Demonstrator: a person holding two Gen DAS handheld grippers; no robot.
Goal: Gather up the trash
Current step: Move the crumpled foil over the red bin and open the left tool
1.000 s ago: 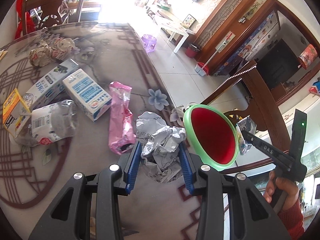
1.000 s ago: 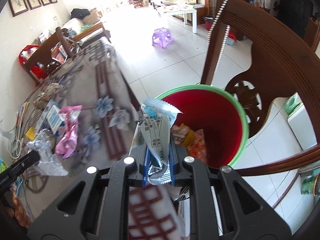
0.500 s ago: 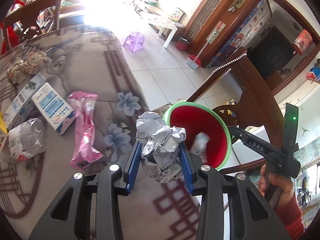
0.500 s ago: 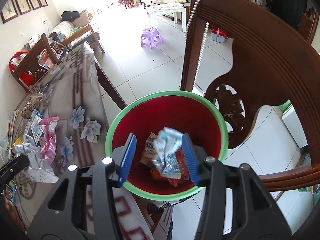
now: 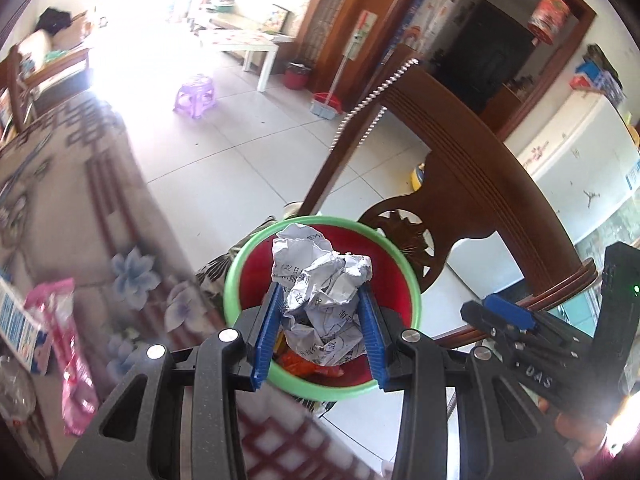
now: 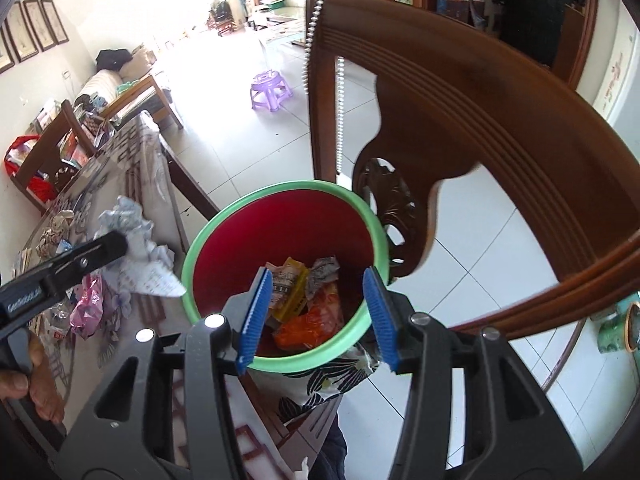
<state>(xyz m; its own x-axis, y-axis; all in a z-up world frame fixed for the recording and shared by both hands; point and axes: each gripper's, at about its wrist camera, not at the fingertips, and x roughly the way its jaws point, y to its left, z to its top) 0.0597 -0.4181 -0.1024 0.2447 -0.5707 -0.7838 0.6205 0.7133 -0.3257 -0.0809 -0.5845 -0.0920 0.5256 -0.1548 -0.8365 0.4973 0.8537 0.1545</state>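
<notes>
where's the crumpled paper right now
The crumpled paper is clamped in the left gripper, over the bin in the left wrist view; the right wrist view shows it beside the bin's left rim.

The bin (image 6: pixel 208 236) stands just off the bench (image 5: pixel 60 208) edge, between the bench and a chair (image 6: pixel 500 128). The chair back rises behind and to the right of the bin. Wrappers (image 6: pixel 308 304) lie in the bin's bottom. The left claw (image 5: pixel 320 332) sits above the bin's mouth with a crumpled paper ball (image 5: pixel 320 292) between its pads. The right claw (image 6: pixel 316 316) sits over the bin's near rim, nothing between its pads. On the bench, left of the bin, lie a plastic packet (image 5: pixel 76 356) and a carton (image 5: pixel 20 340), the carton farther left. A stool (image 6: pixel 270 90) stands on the floor well beyond the bin.
</notes>
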